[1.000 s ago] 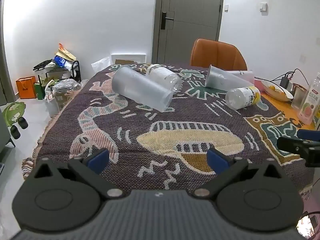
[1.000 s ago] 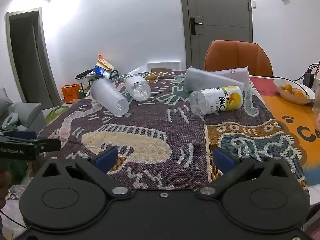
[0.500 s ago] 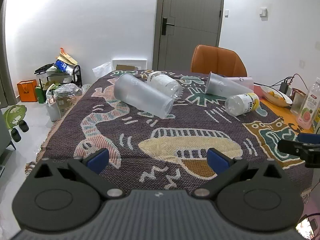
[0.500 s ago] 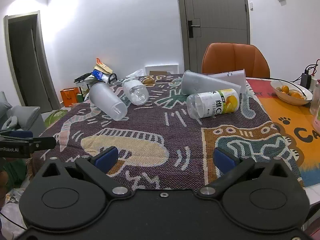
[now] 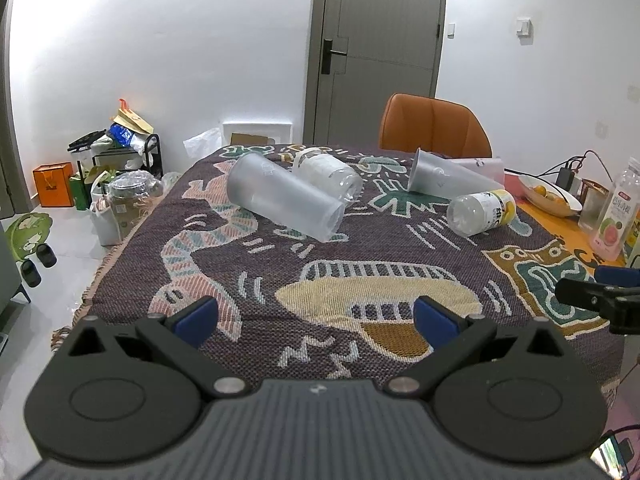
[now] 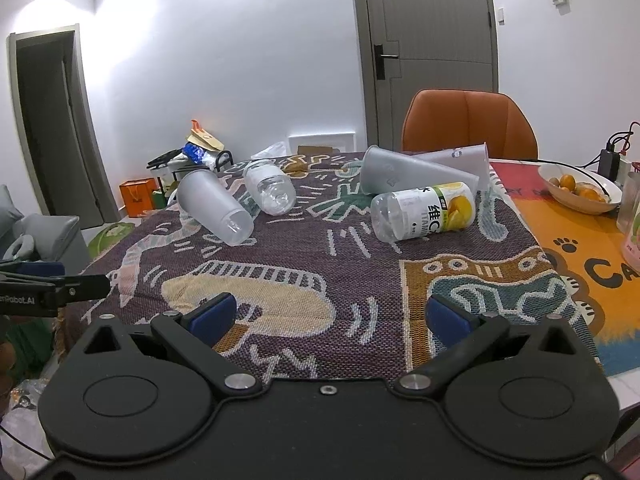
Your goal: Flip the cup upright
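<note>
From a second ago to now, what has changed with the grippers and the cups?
Both views have lifted and tilted up slightly, so the left hand-held gripper and right hand-held gripper shifted a little; nothing was taken hold of. Both remain open, and the frosted cup and other cups and bottles still lie on their sides.

We read "enRobot.AI" in white on the left gripper (image 6: 52, 286) at the left edge of the right wrist view. The lying bottle (image 6: 424, 210) at centre right carries "維C" and "ITAMIN". On the orange mat (image 6: 592, 256) at right stand large letters "CA".
</note>
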Tool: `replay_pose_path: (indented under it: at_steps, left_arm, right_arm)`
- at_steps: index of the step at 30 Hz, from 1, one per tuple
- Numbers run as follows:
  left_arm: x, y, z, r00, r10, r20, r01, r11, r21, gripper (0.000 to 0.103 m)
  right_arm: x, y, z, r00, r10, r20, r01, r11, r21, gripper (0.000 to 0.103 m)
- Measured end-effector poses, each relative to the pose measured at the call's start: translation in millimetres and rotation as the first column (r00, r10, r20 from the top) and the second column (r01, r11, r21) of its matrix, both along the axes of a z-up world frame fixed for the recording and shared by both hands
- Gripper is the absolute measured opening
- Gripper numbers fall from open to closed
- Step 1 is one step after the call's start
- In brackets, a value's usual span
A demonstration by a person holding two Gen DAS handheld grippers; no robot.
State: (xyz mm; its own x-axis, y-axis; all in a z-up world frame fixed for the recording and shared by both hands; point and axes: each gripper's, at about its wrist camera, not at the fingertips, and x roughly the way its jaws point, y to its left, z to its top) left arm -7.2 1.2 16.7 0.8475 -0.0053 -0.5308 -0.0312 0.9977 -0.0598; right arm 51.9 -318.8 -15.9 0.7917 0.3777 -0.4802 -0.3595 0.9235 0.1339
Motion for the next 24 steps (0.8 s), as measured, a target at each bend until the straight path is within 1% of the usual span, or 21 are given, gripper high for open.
replay_pose_path:
  at_steps: [24]
  left_arm:
    - [-3.0,2.9,2.0,1.0,0.008,0.011,-0.008,1.0,-0.004,0.103]
  right_arm:
    - [-1.5,-1.0,1.6,1.0,-0.011,0.012,0.011,1.0,-0.003,0.103]
